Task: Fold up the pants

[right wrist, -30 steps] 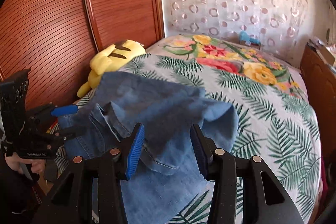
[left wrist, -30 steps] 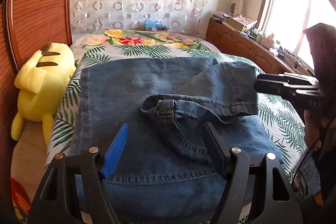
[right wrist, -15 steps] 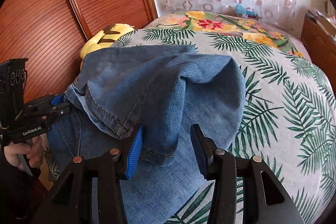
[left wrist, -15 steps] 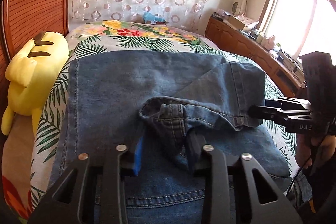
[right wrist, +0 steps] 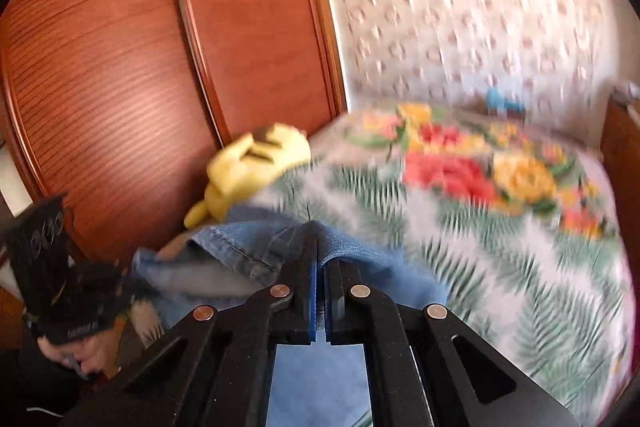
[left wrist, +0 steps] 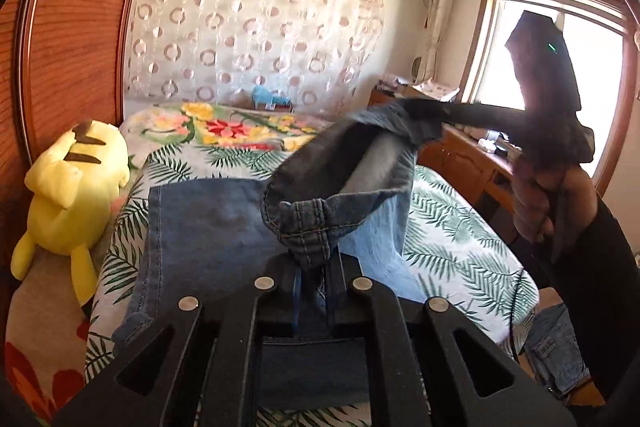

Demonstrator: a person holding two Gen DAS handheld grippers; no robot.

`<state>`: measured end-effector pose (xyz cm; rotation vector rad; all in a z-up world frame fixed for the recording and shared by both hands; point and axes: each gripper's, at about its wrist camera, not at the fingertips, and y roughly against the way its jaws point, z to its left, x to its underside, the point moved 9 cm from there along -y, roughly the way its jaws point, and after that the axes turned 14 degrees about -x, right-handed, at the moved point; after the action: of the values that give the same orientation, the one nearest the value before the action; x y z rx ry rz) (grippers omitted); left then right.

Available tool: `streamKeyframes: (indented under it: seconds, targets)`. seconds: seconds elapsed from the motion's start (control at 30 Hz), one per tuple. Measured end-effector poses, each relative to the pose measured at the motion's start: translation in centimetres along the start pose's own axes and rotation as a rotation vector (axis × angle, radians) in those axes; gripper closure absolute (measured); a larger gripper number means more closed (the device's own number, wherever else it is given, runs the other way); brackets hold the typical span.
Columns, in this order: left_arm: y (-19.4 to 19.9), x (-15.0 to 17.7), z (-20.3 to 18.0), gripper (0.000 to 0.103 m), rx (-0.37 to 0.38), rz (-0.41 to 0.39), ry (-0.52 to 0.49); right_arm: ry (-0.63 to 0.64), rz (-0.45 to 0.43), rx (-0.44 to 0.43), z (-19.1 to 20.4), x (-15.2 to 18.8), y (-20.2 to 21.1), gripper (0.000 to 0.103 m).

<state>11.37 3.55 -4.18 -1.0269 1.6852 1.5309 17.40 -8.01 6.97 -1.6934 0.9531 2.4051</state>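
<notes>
Blue denim pants (left wrist: 212, 227) lie on the bed with one end raised off it. My left gripper (left wrist: 310, 259) is shut on a bunched seam of the pants' hem (left wrist: 308, 227). My right gripper (left wrist: 416, 115) shows in the left wrist view up and to the right, shut on the far edge of the same raised fabric. In the blurred right wrist view my right gripper (right wrist: 319, 247) is closed on a fold of the pants (right wrist: 240, 247), and the left gripper's body (right wrist: 68, 291) is at the lower left.
The bed has a palm-leaf and flower cover (left wrist: 452, 227). A yellow plush toy (left wrist: 76, 191) lies at the bed's left edge by the wooden wardrobe (left wrist: 76, 39). A wooden dresser (left wrist: 468, 159) and a window (left wrist: 560, 67) are on the right.
Both grippers have shut on the pants' hem and lifted it up off the bed. The right wrist view has swung and blurred with the motion.
</notes>
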Motion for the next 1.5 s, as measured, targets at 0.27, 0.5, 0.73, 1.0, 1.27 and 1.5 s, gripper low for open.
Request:
streamKeyframes:
  seconds: [0.27,0.5,0.73,1.0,1.27,1.5]
  targets:
    - [2.0,1.3,1.5,0.094,-0.043,-0.014,0.003,0.124,0.049,-0.039,4.4,-3.4,-3.4,0.101]
    - [0.5,4.4,4.4,0.094,-0.084,0.068,0.031,0.108,0.169,-0.08,3.9,-2.6,-10.4,0.101]
    - [-0.9,6.6,5.1,0.093,-0.119,0.138,0.023,0.082,0.237,-0.076,3.4,-2.7,-14.5,0.101]
    - [-1.5,7.4,5.8,0.074,-0.173,0.185,0.02,0.093,0.284,-0.054,4.0,-2.4,-15.8,0.084]
    - [-0.6,5.6,7.0,0.056,-0.204,0.136,0.021,0.091,0.211,-0.025,3.0,-2.8,-13.2,0.056]
    - [-1.9,4.4,6.7,0.056,-0.201,0.115,-0.021,0.091,0.167,0.073,-0.2,-0.2,-8.0,0.055]
